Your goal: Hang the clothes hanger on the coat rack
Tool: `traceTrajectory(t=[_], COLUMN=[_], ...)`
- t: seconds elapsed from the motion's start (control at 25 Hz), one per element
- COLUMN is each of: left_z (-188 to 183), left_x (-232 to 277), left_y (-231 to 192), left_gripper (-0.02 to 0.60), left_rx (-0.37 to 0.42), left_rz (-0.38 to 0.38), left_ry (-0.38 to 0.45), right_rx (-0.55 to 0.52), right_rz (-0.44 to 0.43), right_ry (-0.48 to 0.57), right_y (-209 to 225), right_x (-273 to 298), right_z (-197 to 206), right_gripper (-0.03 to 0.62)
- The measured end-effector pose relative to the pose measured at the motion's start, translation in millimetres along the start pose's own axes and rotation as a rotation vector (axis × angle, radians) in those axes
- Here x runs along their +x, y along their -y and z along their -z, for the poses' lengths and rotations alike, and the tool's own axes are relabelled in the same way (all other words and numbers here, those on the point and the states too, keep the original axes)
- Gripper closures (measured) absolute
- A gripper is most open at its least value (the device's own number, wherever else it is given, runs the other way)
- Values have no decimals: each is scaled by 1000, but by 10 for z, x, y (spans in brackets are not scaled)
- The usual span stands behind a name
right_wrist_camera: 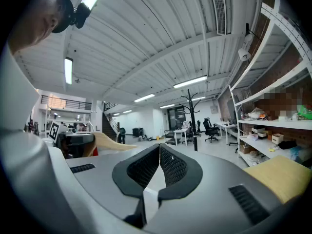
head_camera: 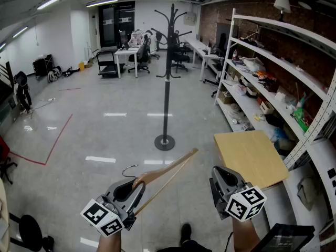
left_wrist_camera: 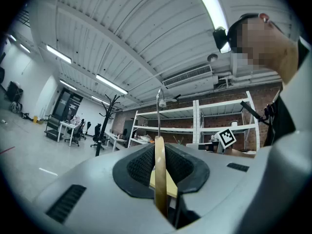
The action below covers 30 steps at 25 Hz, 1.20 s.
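A wooden clothes hanger (head_camera: 168, 172) with a metal hook (head_camera: 128, 169) sticks out to the right and away from my left gripper (head_camera: 135, 187), which is shut on it near the hook end. In the left gripper view the hanger (left_wrist_camera: 160, 174) stands edge-on between the pads, its hook (left_wrist_camera: 158, 111) pointing up. The black coat rack (head_camera: 167, 72) stands upright on the floor a few steps ahead, centred between the grippers, and shows small in both gripper views (left_wrist_camera: 105, 126) (right_wrist_camera: 191, 116). My right gripper (head_camera: 220, 175) is level at the lower right, its jaws together on nothing (right_wrist_camera: 159, 147).
A light wooden board (head_camera: 249, 156) lies at the right beside a long white shelf unit (head_camera: 273, 83) full of goods. Desks and office chairs (head_camera: 131, 54) stand at the far end. A red tape line (head_camera: 58, 135) runs across the grey floor at the left.
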<state>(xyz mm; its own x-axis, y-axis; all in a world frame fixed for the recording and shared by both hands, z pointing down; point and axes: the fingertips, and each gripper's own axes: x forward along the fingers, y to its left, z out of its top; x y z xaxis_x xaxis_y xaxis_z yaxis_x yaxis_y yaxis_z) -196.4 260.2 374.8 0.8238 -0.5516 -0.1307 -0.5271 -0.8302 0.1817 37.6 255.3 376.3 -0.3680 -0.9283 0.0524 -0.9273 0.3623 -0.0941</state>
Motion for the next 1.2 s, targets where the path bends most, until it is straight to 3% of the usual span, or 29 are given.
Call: traceTrajectory(t=[0.68,0.96,1.2], left_z=[-79,-53,-26], left_x=[1548,2033,2339], left_y=[-724,-985,-1246], left_gripper=[531,529,529], left_rx=[54,56,70], left_rz=[-72,-121,-103], left_ry=[-27,-64,-88], right_rx=[19,47,83], right_rz=[-97,-129,-124], right_ry=[51,17,-7], right_y=[1465,1955,2186], right_x=[1169,1484,1768], right_z=[-363,-274,-137], right_gripper=[586,586,586])
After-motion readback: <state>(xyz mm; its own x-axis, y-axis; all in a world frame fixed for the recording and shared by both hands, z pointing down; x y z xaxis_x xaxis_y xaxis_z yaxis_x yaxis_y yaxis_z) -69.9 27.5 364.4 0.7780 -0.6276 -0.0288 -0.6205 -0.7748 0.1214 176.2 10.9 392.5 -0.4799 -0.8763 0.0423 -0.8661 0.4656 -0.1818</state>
